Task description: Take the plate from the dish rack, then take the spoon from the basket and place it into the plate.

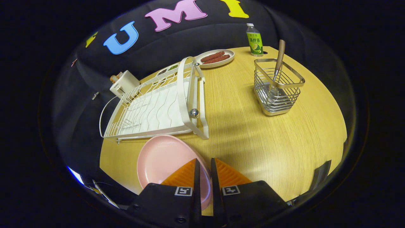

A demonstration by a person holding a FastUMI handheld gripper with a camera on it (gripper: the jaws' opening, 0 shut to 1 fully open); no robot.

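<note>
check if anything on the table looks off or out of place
Nothing stands out. The hand-held gripper is clamped on the rim of the round pink plate, out of the white wire dish rack. The wooden-handled spoon stands upright in the metal wire basket. No spills.

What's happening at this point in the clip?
A hand-held gripper has its two fingers closed on the rim of a pink plate, which is out of the white dish rack and sits low over the wooden table just in front of it. The rack looks empty. The spoon stands untouched in the wire basket beyond the fingers, so that step is not yet done. A plate of sausages and a bottle sit at the table's far edge.
</note>
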